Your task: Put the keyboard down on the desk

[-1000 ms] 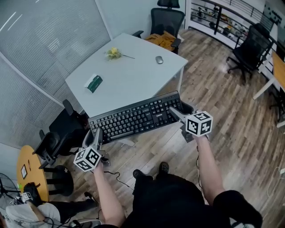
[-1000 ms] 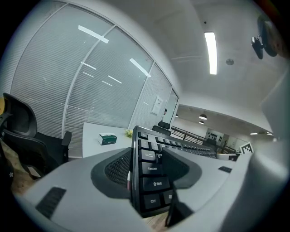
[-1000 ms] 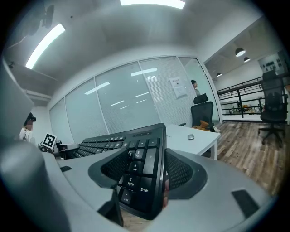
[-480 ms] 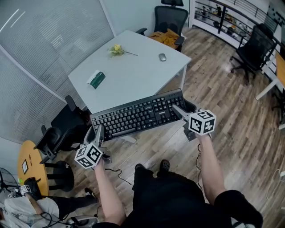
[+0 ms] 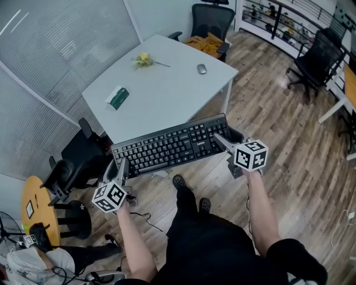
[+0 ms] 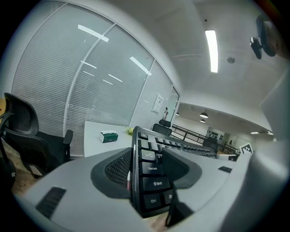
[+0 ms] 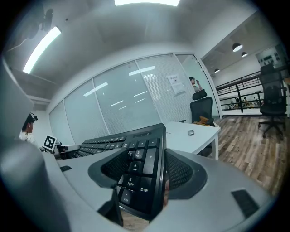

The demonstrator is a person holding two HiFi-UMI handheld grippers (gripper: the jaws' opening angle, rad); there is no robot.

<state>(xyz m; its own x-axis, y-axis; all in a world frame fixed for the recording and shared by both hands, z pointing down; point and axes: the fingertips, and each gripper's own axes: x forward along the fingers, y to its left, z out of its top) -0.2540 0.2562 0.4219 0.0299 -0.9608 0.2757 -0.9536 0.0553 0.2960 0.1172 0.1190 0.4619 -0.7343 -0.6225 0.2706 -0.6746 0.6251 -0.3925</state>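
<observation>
Head view shows the black keyboard (image 5: pixel 169 146) slung between two grippers, carried level in the air with its keys facing up and its long side running roughly along the near edge of the white desk (image 5: pixel 167 94). It is not lying on the desk; most of it hangs over the wooden floor (image 5: pixel 289 139) just short of that edge, above the person's feet. The left gripper (image 5: pixel 120 168) has the keyboard's left end and the right gripper (image 5: pixel 220 139) has its right end, one on each short side, with both forearms reaching out from below. In the left gripper view the jaws are clamped narrow on the keyboard, one pad on top and one beneath, and the Caps Lock, Shift and Ctrl keys sit right in the gap between them. In the right gripper view the jaws pinch the other end the same way, with the number pad between them, the Enter and Del keys nearest the camera. On the desk, well away from the keyboard, lie a small green box (image 5: pixel 117 98), a yellow flower (image 5: pixel 143 59) and a grey mouse (image 5: pixel 201 68). A black office chair (image 5: pixel 210 16) stands at the desk's far side.
</observation>
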